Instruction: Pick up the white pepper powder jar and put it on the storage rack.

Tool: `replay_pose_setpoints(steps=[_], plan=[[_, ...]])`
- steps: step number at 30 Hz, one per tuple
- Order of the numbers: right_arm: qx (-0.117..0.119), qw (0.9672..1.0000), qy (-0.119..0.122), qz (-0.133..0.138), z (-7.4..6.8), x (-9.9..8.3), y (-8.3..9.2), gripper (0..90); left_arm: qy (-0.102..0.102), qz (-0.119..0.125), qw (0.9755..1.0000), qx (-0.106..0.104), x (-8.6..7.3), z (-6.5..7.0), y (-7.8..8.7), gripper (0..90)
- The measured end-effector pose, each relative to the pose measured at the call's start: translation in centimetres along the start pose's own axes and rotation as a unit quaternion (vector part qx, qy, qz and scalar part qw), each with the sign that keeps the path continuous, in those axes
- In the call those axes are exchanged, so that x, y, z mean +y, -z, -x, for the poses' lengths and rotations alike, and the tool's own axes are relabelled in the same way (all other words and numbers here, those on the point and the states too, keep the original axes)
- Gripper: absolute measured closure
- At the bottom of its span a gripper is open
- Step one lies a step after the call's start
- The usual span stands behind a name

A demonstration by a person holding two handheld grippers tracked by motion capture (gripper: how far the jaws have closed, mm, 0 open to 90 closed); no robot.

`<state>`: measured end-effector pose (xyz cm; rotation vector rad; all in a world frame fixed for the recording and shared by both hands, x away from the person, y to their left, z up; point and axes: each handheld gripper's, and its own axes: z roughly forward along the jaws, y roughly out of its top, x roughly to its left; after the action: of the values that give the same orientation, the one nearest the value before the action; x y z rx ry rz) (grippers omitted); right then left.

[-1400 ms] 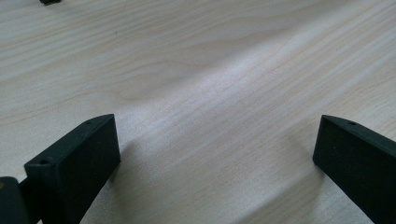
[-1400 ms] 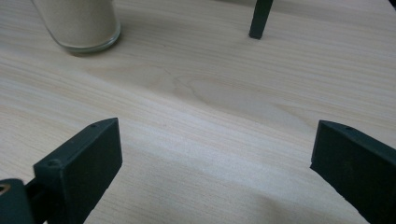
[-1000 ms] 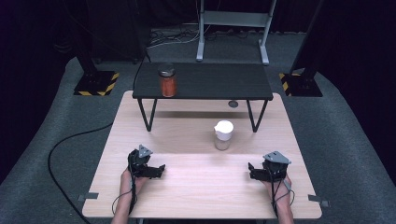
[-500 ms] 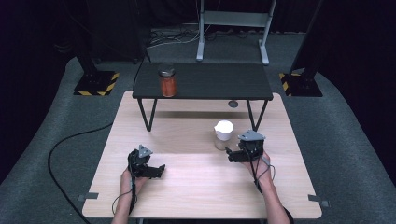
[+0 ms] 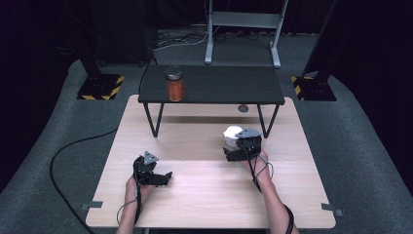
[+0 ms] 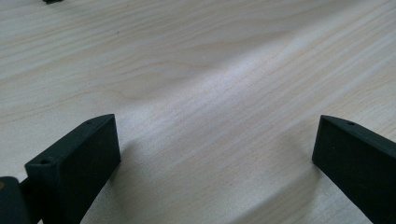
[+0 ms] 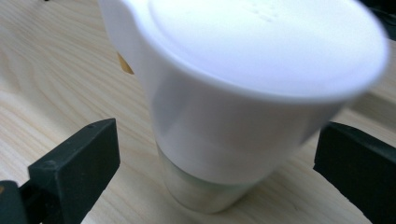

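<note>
Jaws of the right gripper (image 7: 217,154) stood wide apart, one on each side of the white cup (image 7: 243,93), with clear wood showing between each jaw and the cup's wall, so nothing was clamped. In the right gripper view the cup stood upright on the light wooden table (image 7: 56,79), straight ahead of the gripper and very near it, its flat white lid (image 7: 266,42) on top and a paler, greyish band around its base. The cup's upper edge looked blurred there, so finer detail of the rim could not be told.

From the high view the right gripper (image 5: 233,152) sat just on the near side of the cup (image 5: 231,135), its grey three-cornered plate partly covering the cup, and the person's right forearm ran back from it toward the near edge of the table (image 5: 195,195). Beyond the gripper and the cup stood a low black bench (image 5: 214,85) resting on the table, and on the bench's far left part, well away from the right gripper, was a jar (image 5: 175,84) with orange contents and a dark lid.

The left gripper (image 5: 165,176) lay low over the table well to the left of the right one, held in the person's left hand (image 5: 134,185). In the left gripper view its jaws were spread wide, the left gripper (image 6: 217,154) facing bare wood grain with nothing between the jaws. A black cable (image 5: 68,161) trailed across the grey floor off the table's left side.
</note>
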<state>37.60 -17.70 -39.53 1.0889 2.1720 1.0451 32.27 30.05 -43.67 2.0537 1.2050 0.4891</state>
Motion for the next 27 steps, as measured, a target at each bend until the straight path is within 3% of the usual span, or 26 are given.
replay_pose_setpoints(steps=[6,13,20,27], plan=[[-0.003,0.9999,0.010,-0.008,-0.2,0.1,-1.0,0.0,0.000,0.000,1.0000,0.000,0.0,0.0,0.0,0.9],[-0.001,1.0000,0.007,0.002,0.1,-0.2,-1.7,0.0,-0.007,-0.003,1.0000,0.004,0.1,0.2,0.0,0.9],[-0.007,0.9999,-0.001,0.015,-0.2,-0.6,-1.9,14.9,-0.004,-0.002,1.0000,0.002,0.1,0.1,0.0,1.0],[-0.006,0.9999,0.004,0.009,-0.3,-0.6,-2.1,25.1,-0.002,-0.001,1.0000,0.002,0.0,0.1,0.0,1.2]])
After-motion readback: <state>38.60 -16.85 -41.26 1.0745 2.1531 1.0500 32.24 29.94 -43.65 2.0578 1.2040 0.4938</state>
